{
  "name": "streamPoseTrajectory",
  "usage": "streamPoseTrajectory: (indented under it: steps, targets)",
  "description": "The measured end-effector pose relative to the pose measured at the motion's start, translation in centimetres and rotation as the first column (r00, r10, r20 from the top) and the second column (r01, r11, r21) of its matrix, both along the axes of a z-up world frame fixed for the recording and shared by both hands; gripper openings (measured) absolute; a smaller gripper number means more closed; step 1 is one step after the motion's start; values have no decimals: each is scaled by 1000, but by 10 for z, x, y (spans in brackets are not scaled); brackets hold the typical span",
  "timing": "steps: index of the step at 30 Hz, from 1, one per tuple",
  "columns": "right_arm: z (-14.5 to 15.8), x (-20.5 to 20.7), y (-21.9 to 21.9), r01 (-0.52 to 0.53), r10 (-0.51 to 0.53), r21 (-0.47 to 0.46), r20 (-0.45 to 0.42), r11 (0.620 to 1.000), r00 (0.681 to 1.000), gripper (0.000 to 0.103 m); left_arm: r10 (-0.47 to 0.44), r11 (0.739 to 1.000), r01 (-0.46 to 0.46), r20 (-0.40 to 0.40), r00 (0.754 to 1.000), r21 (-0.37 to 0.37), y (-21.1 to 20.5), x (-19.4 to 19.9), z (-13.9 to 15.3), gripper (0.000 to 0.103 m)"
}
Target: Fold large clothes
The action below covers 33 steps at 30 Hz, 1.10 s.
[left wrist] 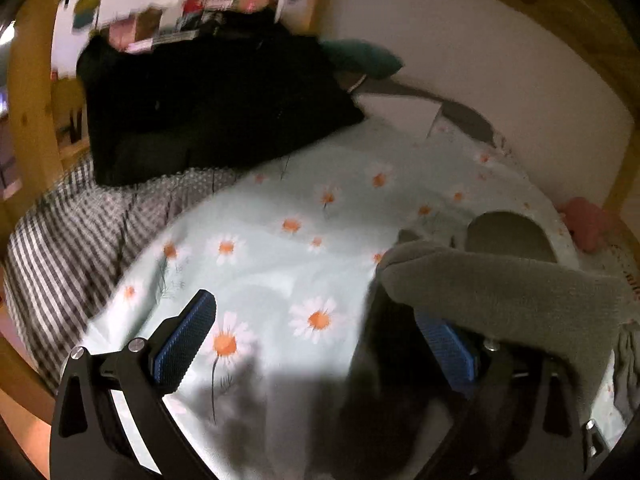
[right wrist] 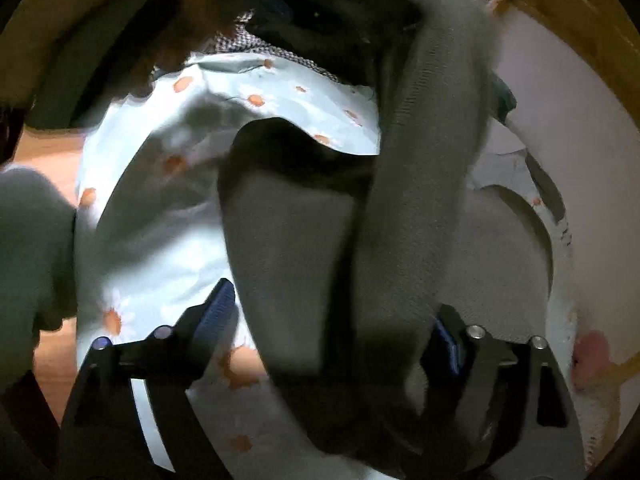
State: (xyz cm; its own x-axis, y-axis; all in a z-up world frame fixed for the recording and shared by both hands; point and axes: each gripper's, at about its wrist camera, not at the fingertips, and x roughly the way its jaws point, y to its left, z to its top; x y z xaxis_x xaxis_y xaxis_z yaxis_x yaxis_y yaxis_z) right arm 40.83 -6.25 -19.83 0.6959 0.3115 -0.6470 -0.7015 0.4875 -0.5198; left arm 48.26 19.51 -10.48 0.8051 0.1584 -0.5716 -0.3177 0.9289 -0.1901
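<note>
My right tongs (right wrist: 332,332) are wide apart. The grey top (right wrist: 400,208) hangs down between the two pads, but the pads do not press on it. So my right side holds nothing. The cloth is only draped there, in a thick bunched strip going up and away from me.

My left tongs (left wrist: 320,344) are apart too. The left pad (left wrist: 182,344) has only bed under it. A fold of the grey top (left wrist: 500,288) lies over the right finger. It rests on the finger; it is not pinched. I think this is the big risk. If I lift or swing that hand, the cloth may slide off the finger and drop in a heap. Or it may catch on the finger and get dragged out of shape.

The rest of the top lies on the daisy sheet (left wrist: 280,208), toward the wall side of the bed. It looks bunched, not flat. If I grab now I may pinch two layers at once, and then the fold would come out crooked. I may also pinch the sheet along with the top, since they touch.

The bed edge is close on my left side. Cloth that slips that way could fall to the floor.

Farther off lies a checked blanket (left wrist: 68,248). Past that sits a black pile (left wrist: 208,96), well apart from my top. At the far end there is a teal thing (left wrist: 360,56) by the wall. The pictures are blurry, so I cannot tell where the sleeves are.
</note>
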Motion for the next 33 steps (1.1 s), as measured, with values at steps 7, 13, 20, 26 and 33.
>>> streamPoseTrajectory:
  steps: [7,13,20,26,33]
  targets:
    - [64,-17,-40,-55,112,315,-165,948,980,92,6,998,-19,-249,968,-51,37,25,-72,97]
    - [136,51,-92,251,-102,489,-310,835,945,98,209,962,-228,-129,969,-153,80,-14,-64,97]
    - [145,239,-77,652,-398,279,-605,706,690,99,-84,992,92,93,992,-82,-2,-23,36,97]
    - [57,338,-27,751,-564,-63,-703,657,434,98,-279,959,260,-204,938,-117,-64,46,-86,99]
    - [33,337,-13,693,-598,-74,-577,717,557,19,-350,915,301,-159,923,-269,-43,39,-99,99]
